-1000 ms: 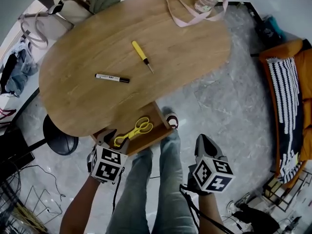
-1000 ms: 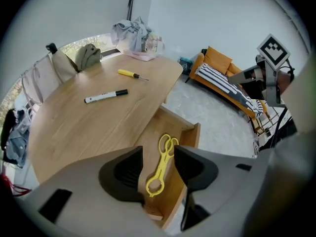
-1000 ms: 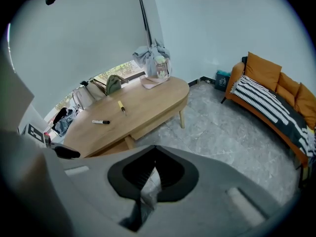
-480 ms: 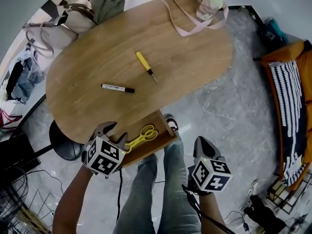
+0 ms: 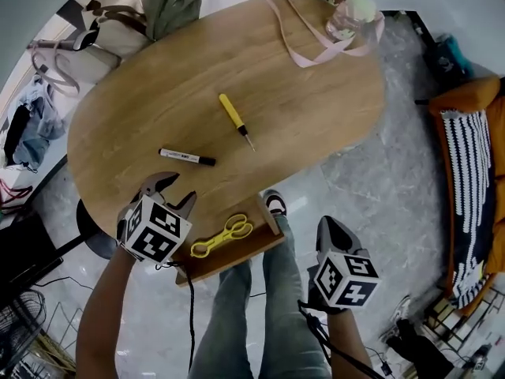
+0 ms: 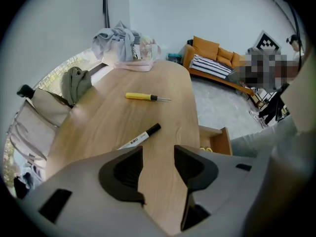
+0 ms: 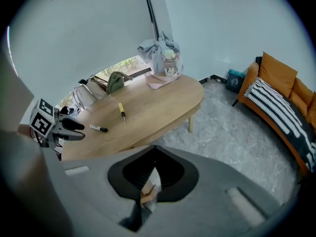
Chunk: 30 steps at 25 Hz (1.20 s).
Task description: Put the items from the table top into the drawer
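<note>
I hold my left gripper (image 5: 170, 189) spread just left of the drawer (image 5: 237, 253), my right gripper (image 5: 333, 231) pinched empty right of it; a skewed grab could roll the marker (image 5: 187, 157) lying beyond the drawer.

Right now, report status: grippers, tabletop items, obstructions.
Left gripper open, over table edge, short of marker. Right gripper shut, empty. Screwdriver on table too; scissors in open drawer. Nothing blocks the marker.
</note>
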Available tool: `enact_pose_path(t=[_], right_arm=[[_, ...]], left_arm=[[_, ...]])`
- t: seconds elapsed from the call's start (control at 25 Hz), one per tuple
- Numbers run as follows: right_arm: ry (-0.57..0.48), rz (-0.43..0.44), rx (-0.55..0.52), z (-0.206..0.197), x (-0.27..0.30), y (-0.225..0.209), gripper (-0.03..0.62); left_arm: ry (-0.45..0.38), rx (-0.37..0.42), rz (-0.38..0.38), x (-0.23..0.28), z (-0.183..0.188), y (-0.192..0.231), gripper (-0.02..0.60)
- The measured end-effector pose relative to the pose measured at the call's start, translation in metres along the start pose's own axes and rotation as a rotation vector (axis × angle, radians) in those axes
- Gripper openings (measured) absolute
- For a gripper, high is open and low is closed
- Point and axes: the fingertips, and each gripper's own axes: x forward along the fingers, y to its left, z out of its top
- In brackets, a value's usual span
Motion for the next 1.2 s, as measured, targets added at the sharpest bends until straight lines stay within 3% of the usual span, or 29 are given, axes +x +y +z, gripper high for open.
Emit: enact_pose_path(t=[0.32, 0.76, 1.04, 1.2], right_arm=[[0.041, 0.0, -0.035, 0.031, 0.031, -0.008, 0.005], [0.075, 0.019, -0.06, 0.053, 0.058, -0.001, 0.005], [0.083, 0.026, -0.052, 0.053, 0.069, 0.004, 0.006], [0.088, 0.029, -0.045, 0.051, 0.071, 0.006, 0.006]], left_arm=[[0.057, 0.126, -0.069, 0.033, 0.01, 0.024, 0.196], [0.166, 0.441, -0.119, 0.06, 0.004, 0.045, 0.196], [0.221, 0.527, -0.166, 0.071, -0.002, 0.043, 0.196], [0.236, 0.527, -0.192, 0.073, -0.003, 0.041, 0.183]])
